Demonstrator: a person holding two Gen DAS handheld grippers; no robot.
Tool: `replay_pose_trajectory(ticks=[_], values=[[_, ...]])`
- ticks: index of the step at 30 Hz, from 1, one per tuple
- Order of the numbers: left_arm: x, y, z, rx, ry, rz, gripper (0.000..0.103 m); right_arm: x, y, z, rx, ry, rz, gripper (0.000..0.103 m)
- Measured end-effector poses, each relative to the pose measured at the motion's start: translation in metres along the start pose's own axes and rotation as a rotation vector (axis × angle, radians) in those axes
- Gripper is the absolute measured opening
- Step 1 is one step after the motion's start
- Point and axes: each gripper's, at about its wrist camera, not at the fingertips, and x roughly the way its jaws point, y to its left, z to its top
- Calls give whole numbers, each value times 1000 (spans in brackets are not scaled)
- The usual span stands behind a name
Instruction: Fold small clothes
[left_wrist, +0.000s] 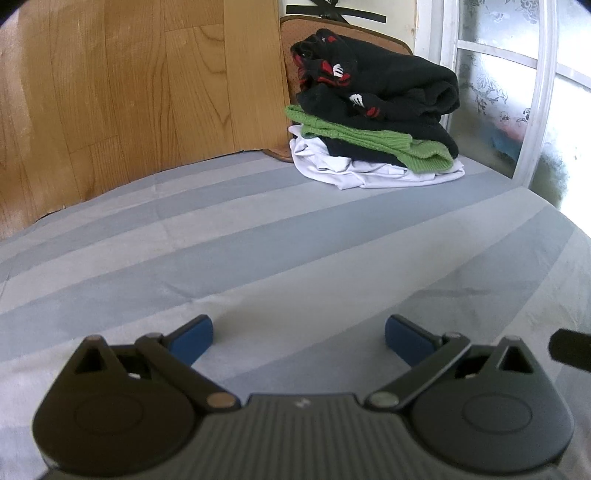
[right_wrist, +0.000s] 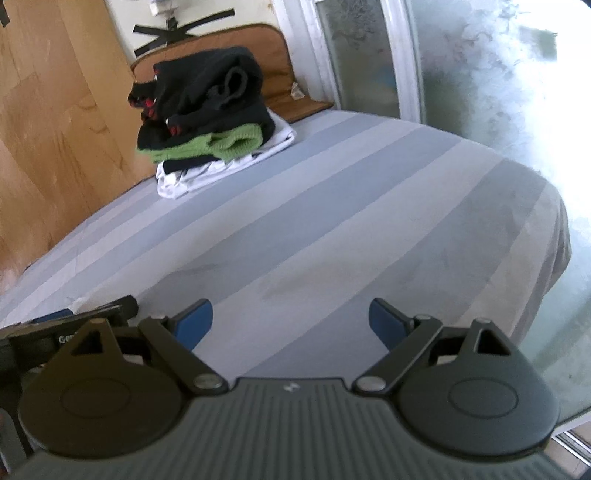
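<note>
A pile of small clothes (left_wrist: 373, 110) sits at the far end of the striped grey-blue bedsheet (left_wrist: 258, 240): black garments with red and white marks on top, a green knit piece (left_wrist: 369, 138) in the middle, a white garment (left_wrist: 369, 173) underneath. The pile also shows in the right wrist view (right_wrist: 207, 110), far left. My left gripper (left_wrist: 299, 338) is open and empty, low over the sheet, well short of the pile. My right gripper (right_wrist: 291, 325) is open and empty over the sheet too. The left gripper's body (right_wrist: 70, 325) shows at the right view's left edge.
A wood-grain panel (left_wrist: 129, 92) stands along the left side. A brown padded headboard (right_wrist: 255, 40) is behind the pile. A frosted window with a white frame (left_wrist: 517, 92) is on the right. The bed's right edge (right_wrist: 554, 240) drops off near the glass.
</note>
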Motion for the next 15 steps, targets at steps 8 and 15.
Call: replay_pose_trajectory(ticks=[8,15], values=[[0,2,-1,12,-1,-16,103,5,3,-6,-32,16,-7,94],[-3,-1,-4,20,4,-14,103,9,8,-10,-84,36,-24,103]])
